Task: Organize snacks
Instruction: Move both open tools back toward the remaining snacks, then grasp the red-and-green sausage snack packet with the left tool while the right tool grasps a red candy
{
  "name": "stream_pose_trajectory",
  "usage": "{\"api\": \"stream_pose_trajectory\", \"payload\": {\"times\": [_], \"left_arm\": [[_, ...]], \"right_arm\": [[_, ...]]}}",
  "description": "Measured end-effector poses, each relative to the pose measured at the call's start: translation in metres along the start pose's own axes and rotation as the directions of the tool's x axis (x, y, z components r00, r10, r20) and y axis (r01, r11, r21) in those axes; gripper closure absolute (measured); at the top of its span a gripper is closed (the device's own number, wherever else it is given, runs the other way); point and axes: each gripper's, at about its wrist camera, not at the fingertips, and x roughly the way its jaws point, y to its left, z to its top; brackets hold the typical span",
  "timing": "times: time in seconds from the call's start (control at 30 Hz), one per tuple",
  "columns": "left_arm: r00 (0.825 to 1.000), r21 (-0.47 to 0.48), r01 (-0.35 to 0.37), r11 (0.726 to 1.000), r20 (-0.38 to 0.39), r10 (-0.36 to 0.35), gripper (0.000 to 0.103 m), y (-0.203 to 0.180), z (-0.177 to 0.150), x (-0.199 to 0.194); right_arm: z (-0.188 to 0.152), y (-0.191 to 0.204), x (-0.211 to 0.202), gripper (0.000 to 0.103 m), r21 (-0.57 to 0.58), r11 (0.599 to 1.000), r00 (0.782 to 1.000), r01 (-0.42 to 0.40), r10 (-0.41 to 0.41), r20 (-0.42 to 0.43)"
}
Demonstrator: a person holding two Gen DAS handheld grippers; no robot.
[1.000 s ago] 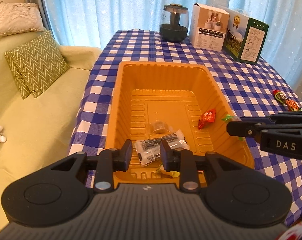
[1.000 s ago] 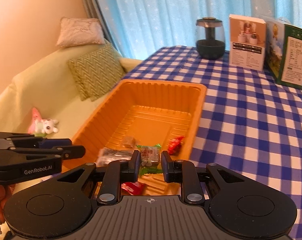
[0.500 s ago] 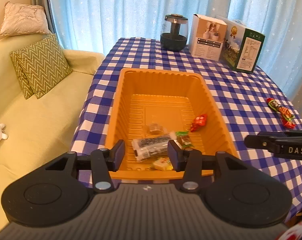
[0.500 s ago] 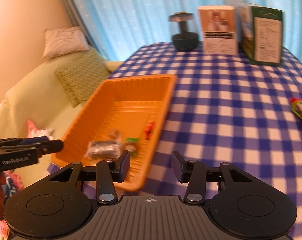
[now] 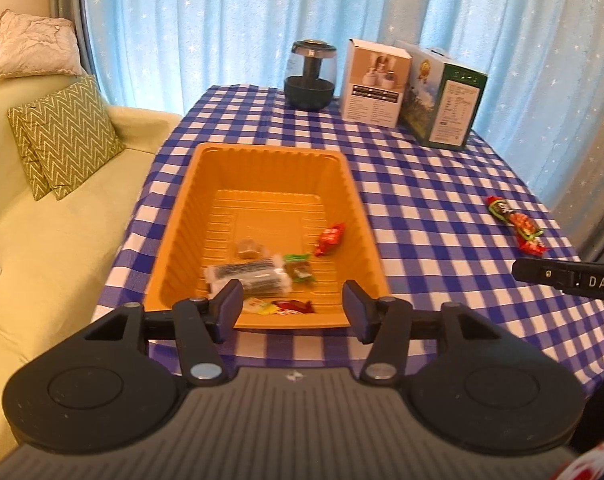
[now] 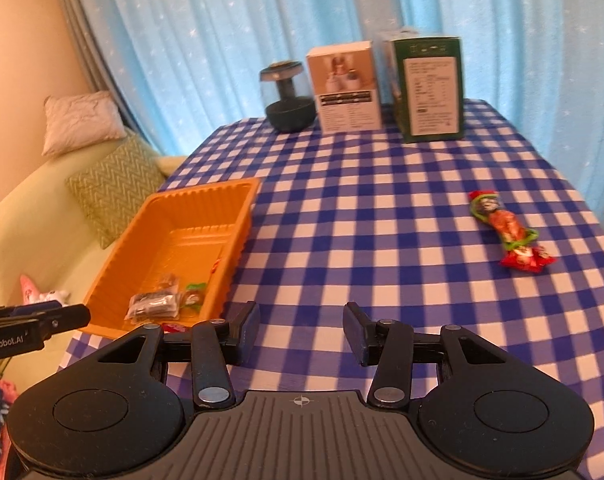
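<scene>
Snacks mostly lie in the near end of the orange tray [image 5: 184, 216] – a dark striped packet [image 5: 248, 278], a green-wrapped sweet [image 5: 299, 269], a red one [image 5: 330, 237] and a few others – while two wrapped sweets [image 6: 505, 232], glossy red and green with twisted ends, lie end to end on the checked tablecloth [image 6: 381, 216], well apart from the tray. The left gripper [image 5: 292, 306] hangs over the tray's near rim, jaws opening with nothing between them; the right gripper [image 6: 302, 328] stands part open over bare cloth, empty. To fetch those two well, I'd bring the right gripper across – jaws straddling one wrapper's middle, not its slippery tail.
</scene>
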Motion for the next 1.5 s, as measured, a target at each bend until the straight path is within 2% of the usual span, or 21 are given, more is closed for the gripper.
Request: {"api": "stream_pose_trajectory", "payload": {"times": [0.43, 0.9, 1.13, 1.5], "left_arm": [[0.996, 0.080, 0.086, 0.993, -0.011, -0.086, 0.038, -0.067, 0.002, 0.004], [0.978, 0.169, 0.210, 0.963, -0.033, -0.208, 0.035, -0.155, 0.016, 0.035], [0.970, 0.194, 0.245, 0.950, -0.042, -0.241, 0.034, -0.187, 0.026, 0.053], [0.958, 0.199, 0.286, 0.937, -0.085, -0.274, 0.034, -0.227, 0.042, 0.105]], "right_arm": [[-0.014, -0.060, -0.037, 0.052, 0.103, 0.990, 0.995, 0.092, -0.095, 0.026], [-0.018, -0.148, -0.067, 0.051, 0.235, 0.951, 0.974, 0.202, -0.220, 0.054], [-0.007, -0.175, -0.062, 0.051, 0.253, 0.942, 0.967, 0.222, -0.247, 0.070], [0.006, -0.208, -0.020, 0.052, 0.240, 0.943, 0.968, 0.229, -0.247, 0.046]]}}
